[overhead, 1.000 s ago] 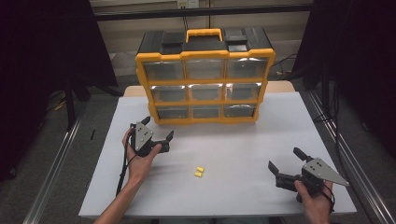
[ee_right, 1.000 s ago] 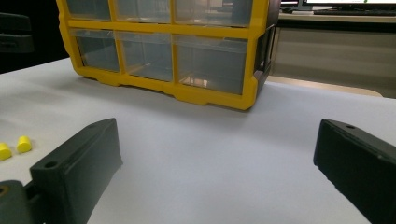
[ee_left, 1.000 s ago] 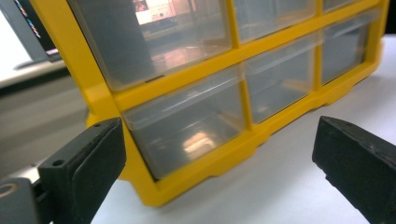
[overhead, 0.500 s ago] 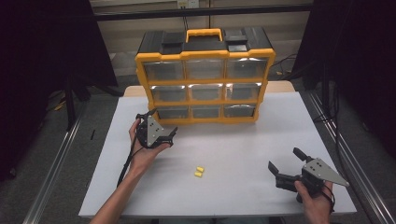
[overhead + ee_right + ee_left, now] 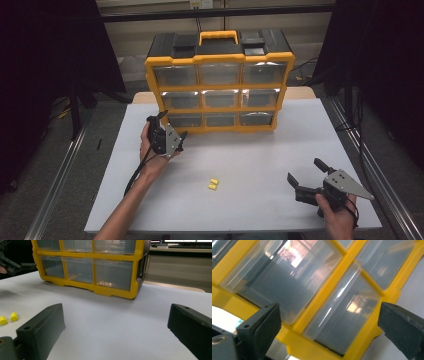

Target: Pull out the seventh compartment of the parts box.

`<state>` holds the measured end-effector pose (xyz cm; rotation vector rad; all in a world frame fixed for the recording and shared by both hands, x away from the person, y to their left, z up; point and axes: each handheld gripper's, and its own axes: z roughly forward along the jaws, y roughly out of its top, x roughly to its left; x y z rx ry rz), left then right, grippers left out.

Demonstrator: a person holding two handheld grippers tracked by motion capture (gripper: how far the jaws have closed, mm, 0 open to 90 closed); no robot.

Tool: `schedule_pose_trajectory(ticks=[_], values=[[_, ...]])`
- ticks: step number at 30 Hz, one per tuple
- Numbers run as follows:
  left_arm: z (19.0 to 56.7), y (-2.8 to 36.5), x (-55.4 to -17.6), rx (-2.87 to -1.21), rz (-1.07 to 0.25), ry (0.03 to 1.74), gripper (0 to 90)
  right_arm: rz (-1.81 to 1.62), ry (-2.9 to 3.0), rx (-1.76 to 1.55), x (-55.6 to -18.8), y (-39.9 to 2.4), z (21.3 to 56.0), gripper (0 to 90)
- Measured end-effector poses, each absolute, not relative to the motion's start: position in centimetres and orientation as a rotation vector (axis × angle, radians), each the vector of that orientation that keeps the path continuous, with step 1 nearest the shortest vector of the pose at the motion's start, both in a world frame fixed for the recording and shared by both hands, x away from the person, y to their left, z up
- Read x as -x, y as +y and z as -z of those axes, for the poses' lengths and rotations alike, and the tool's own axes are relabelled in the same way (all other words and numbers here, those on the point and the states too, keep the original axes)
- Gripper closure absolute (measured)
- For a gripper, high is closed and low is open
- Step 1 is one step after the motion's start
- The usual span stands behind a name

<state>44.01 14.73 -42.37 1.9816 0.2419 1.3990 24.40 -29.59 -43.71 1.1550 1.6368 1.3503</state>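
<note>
Overhead cam fwd-down; organizer (image 5: 220, 85) shared.

the drawer organizer (image 5: 220, 85) blocks the worktop (image 5: 260, 150) at the back; open surface lies around the two yellow earplugs (image 5: 213, 184).

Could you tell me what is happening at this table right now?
A person holds a gripper in each hand at a white table. The left gripper is open and raised right in front of the bottom-left drawer of the yellow drawer organizer, not gripping it. All the drawers look closed. The right gripper rests open near the table's front right. Two small yellow pieces lie untouched between the grippers.
</note>
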Motion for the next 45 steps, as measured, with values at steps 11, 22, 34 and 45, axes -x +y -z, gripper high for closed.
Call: schedule_pose_trajectory(ticks=[11, 22, 34, 45], values=[[42.9, 14.0, -44.4, -2.063, -1.621, 0.037, 16.1, -1.351, 1.645, -1.151, -24.4, -29.5, 43.7, 1.0], [43.7, 13.7, -44.4, -2.139, -1.811, -0.094, 27.6, -1.354, 1.647, -1.144, -24.4, -29.5, 43.7, 1.0], [45.0, 13.6, -45.0, -2.2, -1.871, -0.208, 44.8, -1.35, 1.648, -1.135, -24.4, -29.4, 43.7, 1.0], [45.4, 13.8, -45.7, -2.22, -1.919, -0.257, 54.8, -1.347, 1.649, -1.134, -24.4, -29.4, 43.7, 0.9]])
